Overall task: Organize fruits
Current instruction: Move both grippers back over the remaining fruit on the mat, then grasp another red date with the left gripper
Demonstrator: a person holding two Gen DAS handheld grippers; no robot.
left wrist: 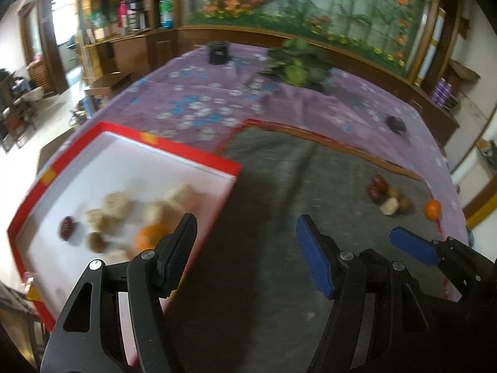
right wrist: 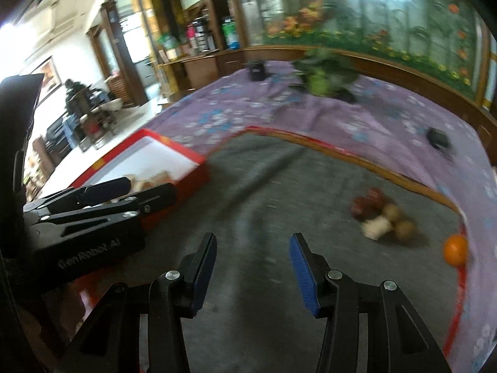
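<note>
Both grippers are over the grey mat (right wrist: 264,186) now, side by side, and both are empty. The left gripper (left wrist: 247,248) has its fingers wide apart with nothing between them, right at the corner of the red box (left wrist: 174,150). The right gripper (right wrist: 253,262) shows a clear gap too, jaws opening, nothing in them. The box sits at the mat's left edge and already holds a heap of pale brown fruits, a dark red one and an orange (left wrist: 149,237). Still out on the mat, well to the right, is a little cluster (right wrist: 380,217): dark red pieces, brown round ones and a pale one, all touching. A loose orange (right wrist: 455,248) lies near it, right by the mat's red border. And there's the trouble, I'd say: that cluster is tight, so jaws coming down on one piece could nudge the rest away. The orange may roll off onto the purple cloth (right wrist: 388,127). Everything is blurred, so a hurried aim could simply miss.
</note>
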